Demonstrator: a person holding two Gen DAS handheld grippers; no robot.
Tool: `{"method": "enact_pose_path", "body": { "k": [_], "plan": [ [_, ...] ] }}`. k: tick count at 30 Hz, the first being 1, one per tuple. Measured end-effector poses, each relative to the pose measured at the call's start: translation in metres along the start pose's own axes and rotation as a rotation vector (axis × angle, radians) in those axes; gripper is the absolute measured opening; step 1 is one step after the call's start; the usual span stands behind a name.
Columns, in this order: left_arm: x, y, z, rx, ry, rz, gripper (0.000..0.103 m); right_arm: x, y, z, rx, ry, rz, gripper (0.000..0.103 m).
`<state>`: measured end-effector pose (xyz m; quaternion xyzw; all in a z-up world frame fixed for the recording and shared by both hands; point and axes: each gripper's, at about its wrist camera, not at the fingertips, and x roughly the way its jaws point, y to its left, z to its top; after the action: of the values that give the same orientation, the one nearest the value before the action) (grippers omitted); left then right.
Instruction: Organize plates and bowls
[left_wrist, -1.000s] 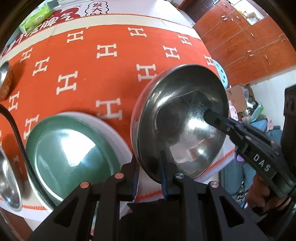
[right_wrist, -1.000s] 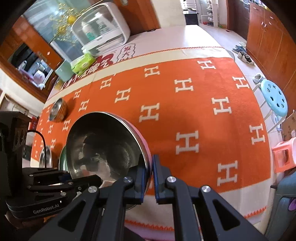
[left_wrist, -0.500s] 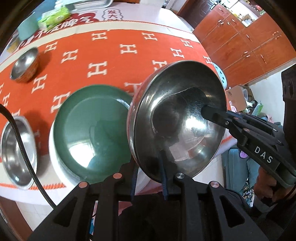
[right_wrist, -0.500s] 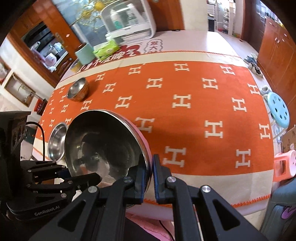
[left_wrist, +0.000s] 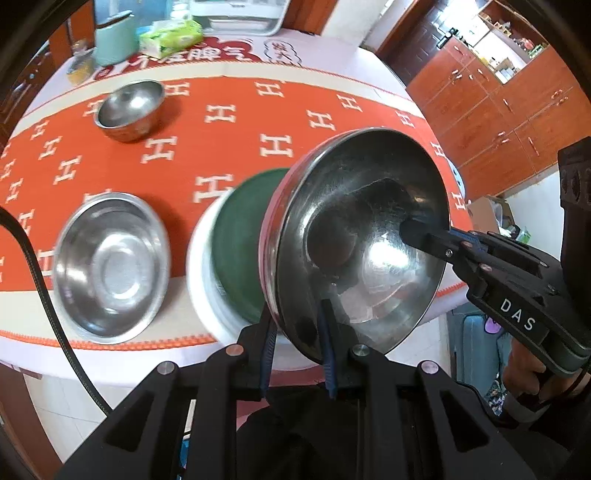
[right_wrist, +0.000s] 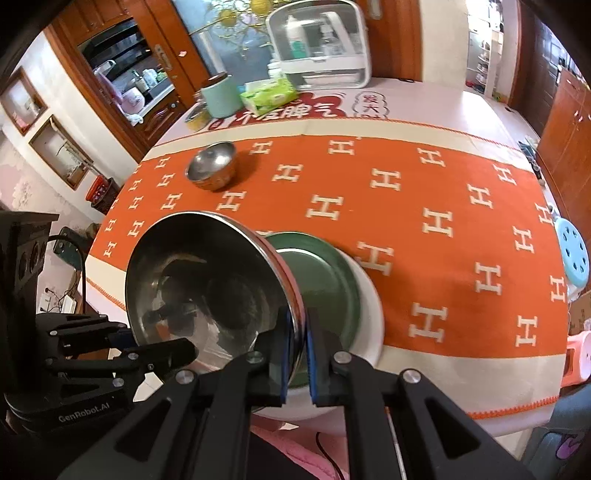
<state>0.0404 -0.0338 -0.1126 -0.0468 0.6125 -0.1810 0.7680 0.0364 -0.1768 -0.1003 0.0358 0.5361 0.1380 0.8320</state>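
Observation:
A large steel bowl (left_wrist: 369, 236) is held tilted in the air over the table's near edge. My left gripper (left_wrist: 295, 317) is shut on its near rim. My right gripper (right_wrist: 299, 325) is shut on the opposite rim of the bowl (right_wrist: 199, 280); it also shows in the left wrist view (left_wrist: 417, 229). Behind the bowl a green plate (left_wrist: 240, 243) lies on a white plate (left_wrist: 199, 280), both also in the right wrist view, green plate (right_wrist: 325, 284), white plate (right_wrist: 369, 314). A shallow steel dish (left_wrist: 107, 266) lies left of them. A small steel bowl (left_wrist: 129, 110) stands farther back, also in the right wrist view (right_wrist: 212, 170).
An orange patterned cloth (right_wrist: 424, 229) covers the table. At the far edge stand a mint canister (right_wrist: 219, 98), a green tissue pack (right_wrist: 269, 96) and a white box (right_wrist: 321, 48). A blue stool (right_wrist: 572, 254) stands off the right side.
Both grippers have pulled back and up with the large bowl still held. The shallow dish, the small bowl and the far table edge have come into fuller view.

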Motion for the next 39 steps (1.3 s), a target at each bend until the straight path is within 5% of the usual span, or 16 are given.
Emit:
{"method": "enact_pose_path", "body": {
  "k": [17,39],
  "plan": [
    [-0.042,0.077,-0.004,0.026,-0.075,0.117,0.020,0.038,0.089,0.017,-0.084,0.033,-0.031,0.011],
    [-0.014,0.184,0.010,0.084,0.099,0.098,0.021,0.118,0.157,0.024,0.030,0.154,-0.064,0.012]
  ]
}}
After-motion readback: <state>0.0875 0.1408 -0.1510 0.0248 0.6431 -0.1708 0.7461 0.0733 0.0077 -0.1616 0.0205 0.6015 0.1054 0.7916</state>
